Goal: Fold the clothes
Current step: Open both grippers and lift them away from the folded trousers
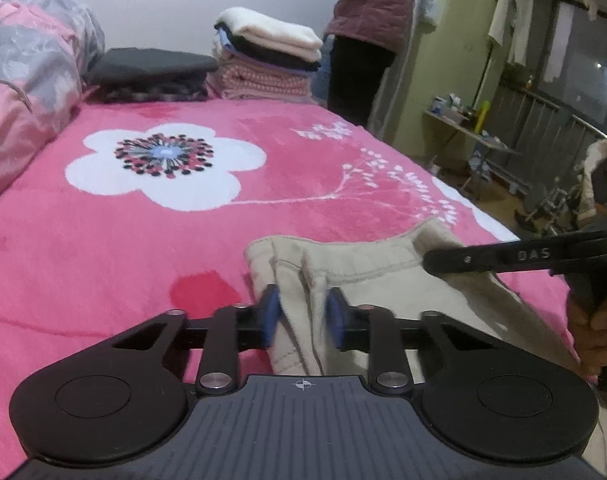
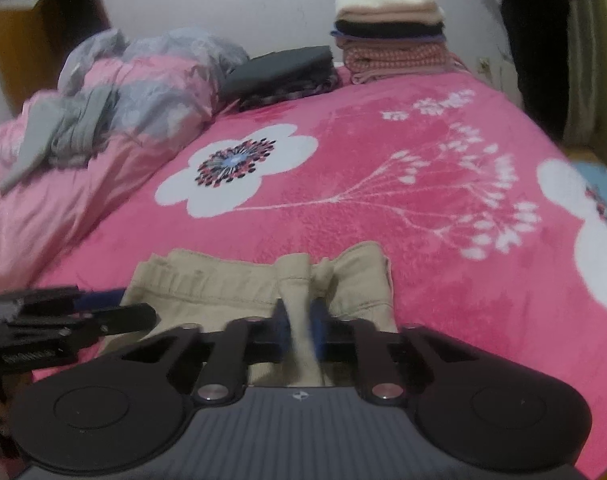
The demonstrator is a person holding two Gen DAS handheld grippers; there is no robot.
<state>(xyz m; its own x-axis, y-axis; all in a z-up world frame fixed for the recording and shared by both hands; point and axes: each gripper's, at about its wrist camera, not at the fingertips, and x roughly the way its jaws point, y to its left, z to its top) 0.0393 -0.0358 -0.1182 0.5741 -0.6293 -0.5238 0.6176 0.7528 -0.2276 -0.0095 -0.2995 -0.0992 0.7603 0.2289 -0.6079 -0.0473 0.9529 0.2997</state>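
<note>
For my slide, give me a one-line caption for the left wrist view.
Left gripper pinching a fold of beige trousers on a pink floral blanket, right gripper reaching in alongside.

Loads of open room across the middle of the pink blanket [image 1: 115,248], flat and bare from the white flower print out to the far end. Left side is blocked by a heaped quilt [image 2: 115,92] with a grey garment [image 2: 67,136] dumped on it. Far end has a dark folded pile [image 1: 151,70] and, just beside it, a taller stack of folded clothes [image 1: 267,56], both against the wall. A person [image 1: 363,36] stands past the far right corner. Up close, the beige trousers [image 2: 207,284] take up the near edge, with the left gripper [image 1: 301,318] and right gripper [image 2: 299,326] crowded near each other there.
</note>
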